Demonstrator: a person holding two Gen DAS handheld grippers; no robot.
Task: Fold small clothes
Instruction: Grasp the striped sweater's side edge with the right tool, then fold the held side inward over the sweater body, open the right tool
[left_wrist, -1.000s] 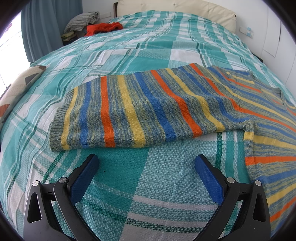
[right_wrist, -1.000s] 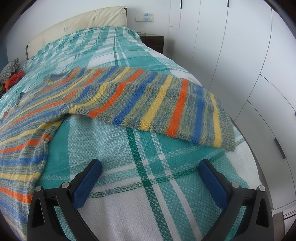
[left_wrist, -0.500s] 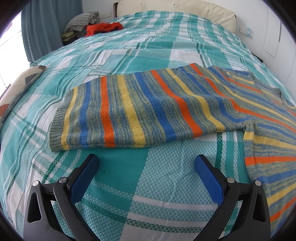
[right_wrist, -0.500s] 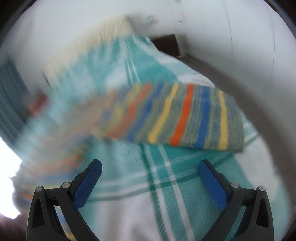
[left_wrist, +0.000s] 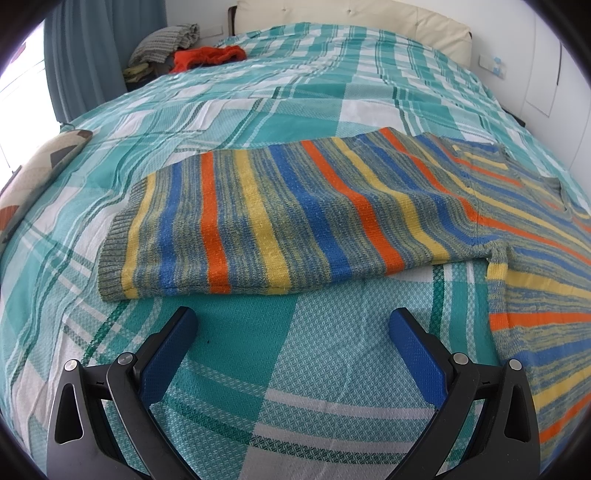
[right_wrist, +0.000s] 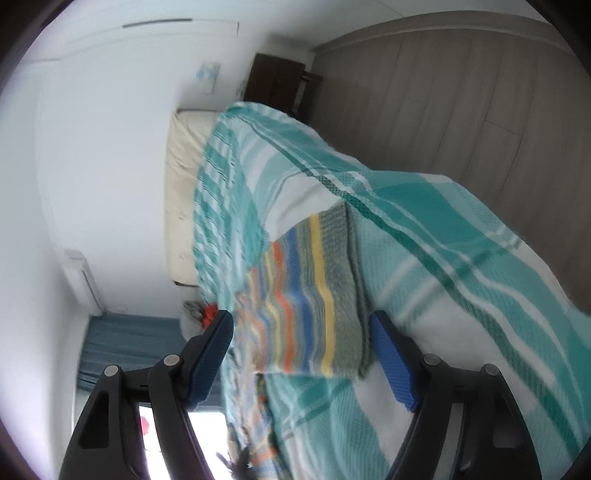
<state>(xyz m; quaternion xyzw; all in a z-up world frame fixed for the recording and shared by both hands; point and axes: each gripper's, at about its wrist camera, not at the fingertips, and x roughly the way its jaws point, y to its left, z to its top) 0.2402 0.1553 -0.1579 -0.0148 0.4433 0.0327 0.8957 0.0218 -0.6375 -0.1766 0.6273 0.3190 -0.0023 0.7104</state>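
Note:
A striped knit sweater (left_wrist: 295, 218) in blue, orange, yellow and grey-green lies flat on the teal plaid bedspread (left_wrist: 258, 354). Its left sleeve stretches out in front of my left gripper (left_wrist: 291, 332), which is open and empty just short of the sleeve's near edge. The sweater body runs off to the right (left_wrist: 546, 332). In the right wrist view the picture is rolled sideways and blurred. My right gripper (right_wrist: 301, 332) is open, with the cuff end of the right sleeve (right_wrist: 317, 295) between its fingers; I cannot tell if they touch it.
A pile of red and grey clothes (left_wrist: 192, 51) lies at the bed's far left corner. A patterned cushion (left_wrist: 33, 177) sits at the left edge. The cream headboard (left_wrist: 354, 22) is at the back. The bed edge and wooden floor (right_wrist: 443, 96) show in the right wrist view.
The right gripper has rolled sideways and moved in to the right sleeve's cuff, its jaws somewhat narrower. The left gripper and the sweater have not moved.

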